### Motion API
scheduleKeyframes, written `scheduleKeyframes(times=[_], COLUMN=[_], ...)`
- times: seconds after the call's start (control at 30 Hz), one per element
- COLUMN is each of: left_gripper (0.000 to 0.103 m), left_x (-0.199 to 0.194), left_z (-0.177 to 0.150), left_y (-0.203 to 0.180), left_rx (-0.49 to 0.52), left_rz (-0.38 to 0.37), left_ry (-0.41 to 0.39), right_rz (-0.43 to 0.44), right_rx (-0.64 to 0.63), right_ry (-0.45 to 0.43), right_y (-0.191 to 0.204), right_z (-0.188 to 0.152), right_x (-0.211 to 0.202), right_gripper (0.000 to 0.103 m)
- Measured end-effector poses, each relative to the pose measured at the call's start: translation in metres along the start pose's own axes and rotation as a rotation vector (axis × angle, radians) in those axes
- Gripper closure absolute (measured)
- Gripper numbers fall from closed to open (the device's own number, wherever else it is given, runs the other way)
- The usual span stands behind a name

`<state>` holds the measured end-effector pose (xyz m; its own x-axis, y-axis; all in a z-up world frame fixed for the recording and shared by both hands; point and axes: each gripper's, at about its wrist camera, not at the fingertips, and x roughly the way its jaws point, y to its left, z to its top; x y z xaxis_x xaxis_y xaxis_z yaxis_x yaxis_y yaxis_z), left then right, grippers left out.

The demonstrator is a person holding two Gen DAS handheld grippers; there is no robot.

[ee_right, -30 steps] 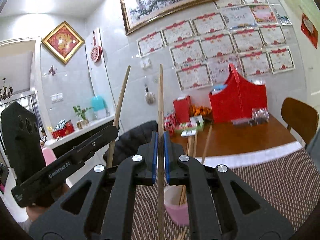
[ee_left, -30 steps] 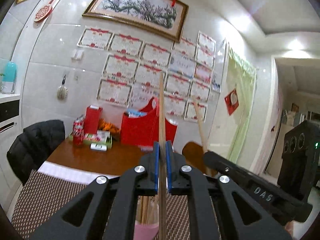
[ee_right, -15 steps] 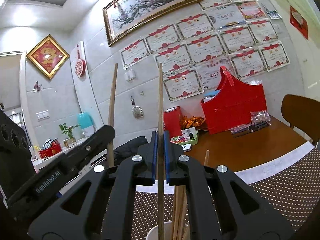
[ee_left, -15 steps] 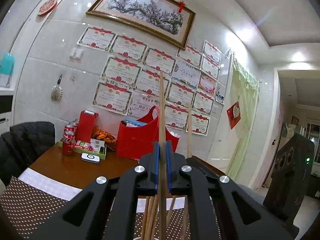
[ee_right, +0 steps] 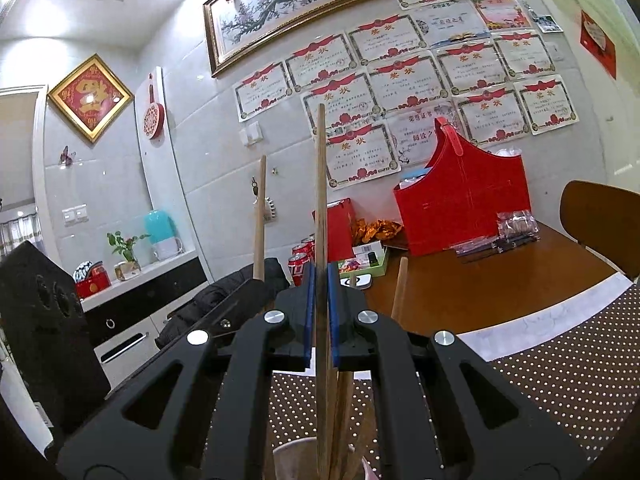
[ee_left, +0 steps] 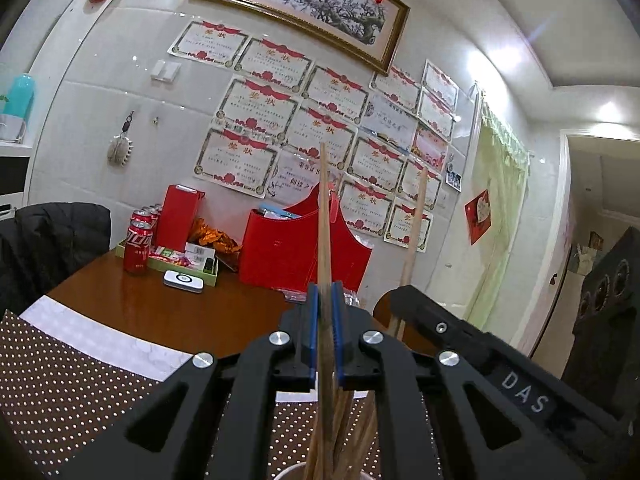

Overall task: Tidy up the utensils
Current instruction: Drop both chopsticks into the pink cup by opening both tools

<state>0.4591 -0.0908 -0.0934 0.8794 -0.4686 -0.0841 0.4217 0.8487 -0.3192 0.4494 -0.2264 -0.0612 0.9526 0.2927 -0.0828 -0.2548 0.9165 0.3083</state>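
Chopsticks [ee_left: 325, 216] now lower over cup [ee_right: 294, 452], pinched between fingers [ee_left: 313, 320]

I see the pink plastic cup [ee_right: 296, 458] nearest, on the brown dotted placemat [ee_right: 560, 364]. Far across the brown wooden table [ee_right: 500, 280]: red felt basket [ee_right: 464, 204] right, red soda cans [ee_left: 138, 244] left.

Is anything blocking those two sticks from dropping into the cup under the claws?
Nothing visible blocks them. Each claw, left and right, is shut on an upright chopstick right over the cup, whose rim shows below. The only things there are other chopsticks already standing inside.
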Motion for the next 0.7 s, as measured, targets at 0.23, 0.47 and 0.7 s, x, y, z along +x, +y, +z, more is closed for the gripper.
scheduleKeyframes(times=[0.23,0.47,0.7], left_gripper=[0.089,0.025,0.012], left_x=[-0.004,-0.04,-0.085], left_z=[-0.005,0.013,0.038], left_y=[0.002,0.012,-0.012], left_rx=[0.024,-0.013,0.075], left_rz=[0.01,0.071,0.103], left_ry=[0.022,-0.046,-0.078], right_rz=[-0.008,-0.064,-0.097], right_rx=[-0.023,0.05,0.047], right_ry=[0.03,-0.055,-0.096], right_y=[0.003,-0.012,-0.01], right_z=[-0.003,0.01,0.03], right_x=[-0.004,-0.039,-0.076], right_gripper=[0.094,0.012,0.006])
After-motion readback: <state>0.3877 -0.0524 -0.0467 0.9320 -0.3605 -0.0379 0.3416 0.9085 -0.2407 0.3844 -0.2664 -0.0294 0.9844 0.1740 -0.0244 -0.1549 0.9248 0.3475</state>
